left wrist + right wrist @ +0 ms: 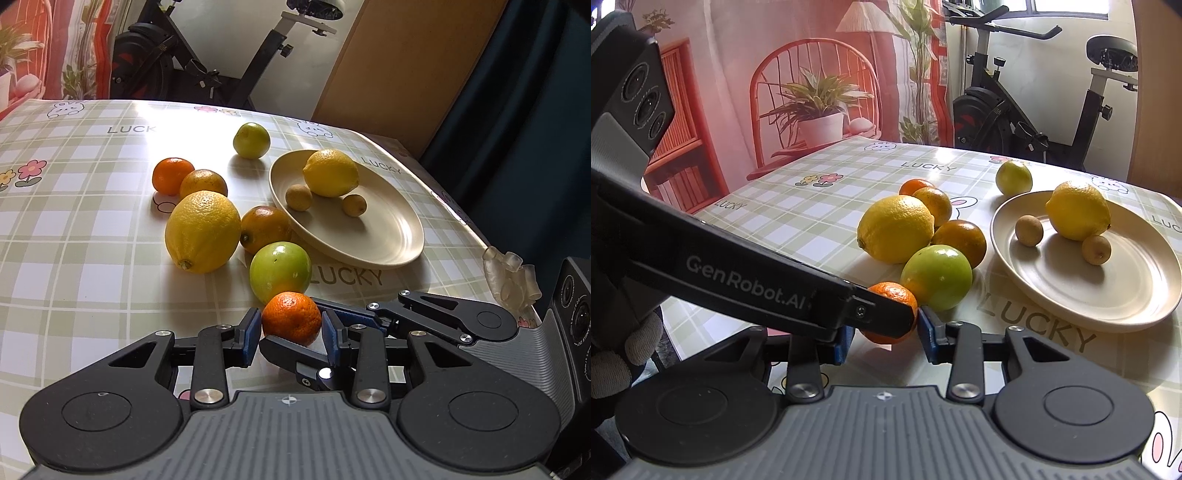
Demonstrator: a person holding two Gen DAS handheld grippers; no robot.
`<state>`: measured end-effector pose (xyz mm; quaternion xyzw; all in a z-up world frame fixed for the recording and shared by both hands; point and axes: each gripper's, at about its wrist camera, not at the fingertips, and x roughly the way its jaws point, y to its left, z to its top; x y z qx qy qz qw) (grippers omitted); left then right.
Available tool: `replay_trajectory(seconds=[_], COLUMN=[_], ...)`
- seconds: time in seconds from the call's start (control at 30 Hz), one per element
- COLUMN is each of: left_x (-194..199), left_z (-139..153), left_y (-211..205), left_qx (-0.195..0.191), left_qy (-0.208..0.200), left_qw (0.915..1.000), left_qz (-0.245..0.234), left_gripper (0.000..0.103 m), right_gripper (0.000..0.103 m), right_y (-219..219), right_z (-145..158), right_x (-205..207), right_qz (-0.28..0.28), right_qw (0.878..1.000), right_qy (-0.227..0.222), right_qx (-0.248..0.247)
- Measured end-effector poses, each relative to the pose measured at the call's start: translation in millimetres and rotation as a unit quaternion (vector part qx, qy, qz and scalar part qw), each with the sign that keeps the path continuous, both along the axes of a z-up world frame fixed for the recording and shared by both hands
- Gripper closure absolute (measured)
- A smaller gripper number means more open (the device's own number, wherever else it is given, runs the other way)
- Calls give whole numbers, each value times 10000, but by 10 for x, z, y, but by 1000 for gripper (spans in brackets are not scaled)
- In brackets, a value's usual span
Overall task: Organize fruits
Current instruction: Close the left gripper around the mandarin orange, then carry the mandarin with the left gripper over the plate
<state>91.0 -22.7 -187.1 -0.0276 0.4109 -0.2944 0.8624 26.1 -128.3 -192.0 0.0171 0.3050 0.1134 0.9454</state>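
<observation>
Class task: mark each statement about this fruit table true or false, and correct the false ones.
1. The plate holds one lemon and two small brownish fruits. True.
2. The small orange nearest the cameras sits between the pads of both hand-held grippers, left and right. True.
3. Three green fruits lie on the tablecloth. False: two.
4. The large lemon off the plate lies far from the other fruit. False: it is in the cluster.
</observation>
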Motion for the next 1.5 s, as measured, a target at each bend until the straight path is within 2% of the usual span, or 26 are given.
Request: replay_trajectory(seconds=[0.27,0.7,0.93,1.5], left_x=[-63,181,428,742], left_z=[198,425,393,165], left_y=[-181,-533,-713,-911], left_qx=[224,276,338,711], left_qy=[-501,-904,-820,-654], left_qw=[9981,9944,9951,9945], left_qz=[-289,-468,-449,-406], left_gripper=[66,67,67,66], right_gripper=[64,64,64,64], right_y=[-92,-413,-605,-770], right_z=[123,353,380,61], right_x=[-79,-12,207,455], right_qz=[-204,-602,-742,-907], right_qw=[9995,9961,9946,9932], right_qy=[-252,-633,-718,-661], right_qx=[61,109,140,319])
